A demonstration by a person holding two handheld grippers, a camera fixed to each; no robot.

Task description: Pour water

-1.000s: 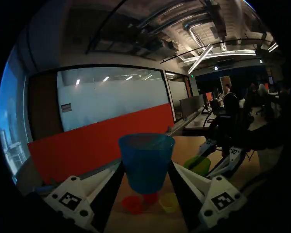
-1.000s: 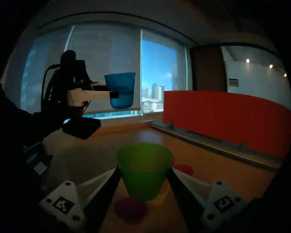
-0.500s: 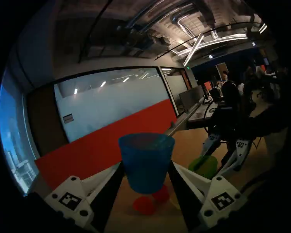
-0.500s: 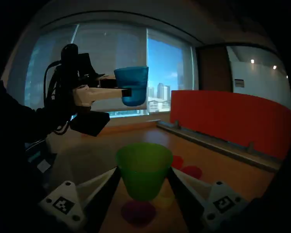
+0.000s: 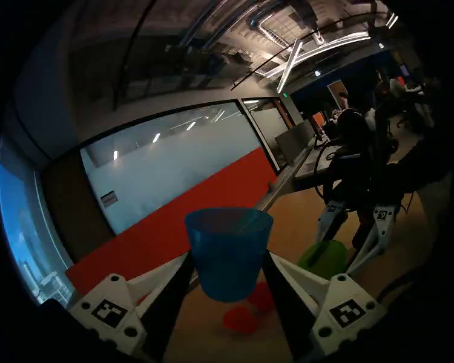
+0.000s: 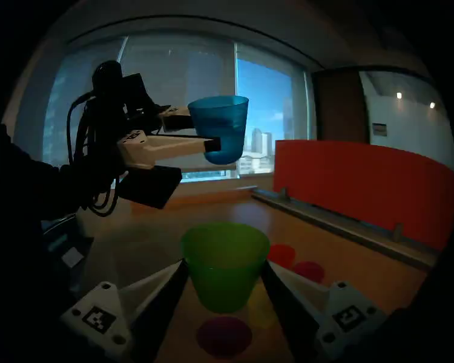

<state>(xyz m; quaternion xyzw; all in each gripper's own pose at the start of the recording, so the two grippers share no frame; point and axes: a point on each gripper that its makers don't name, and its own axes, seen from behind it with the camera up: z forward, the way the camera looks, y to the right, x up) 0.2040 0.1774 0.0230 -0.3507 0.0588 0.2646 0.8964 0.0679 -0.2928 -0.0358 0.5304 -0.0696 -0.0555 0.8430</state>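
Left gripper view: shows left gripper (image 5: 229,279) closed to cup width, both fingers pressing the sides of a blue cup (image 5: 229,245); holds it in the air above the table (image 5: 299,221), rim up; cannot tell what is inside. Farther off to the right, catches right gripper (image 5: 336,251) clamped on a green cup (image 5: 321,261), lower and near the wood; below the blue cup, picks out red discs (image 5: 241,319) lying on the table; behind, a red panel (image 5: 184,227) along the far edge.

Right gripper view: has right gripper's jaws narrowed to cup width, both fingers against the green cup, upright, above the table; finds blue cup up and to the left, higher than the green one and well apart from it, near upright, pinched between left gripper's fingers, a dark sleeve (image 6: 39,193) behind; lower down, a purple disc (image 6: 224,336) seen below the green cup, a yellow disc (image 6: 260,311) just beside it, red discs farther off toward the panel; beyond, a window (image 6: 266,121).
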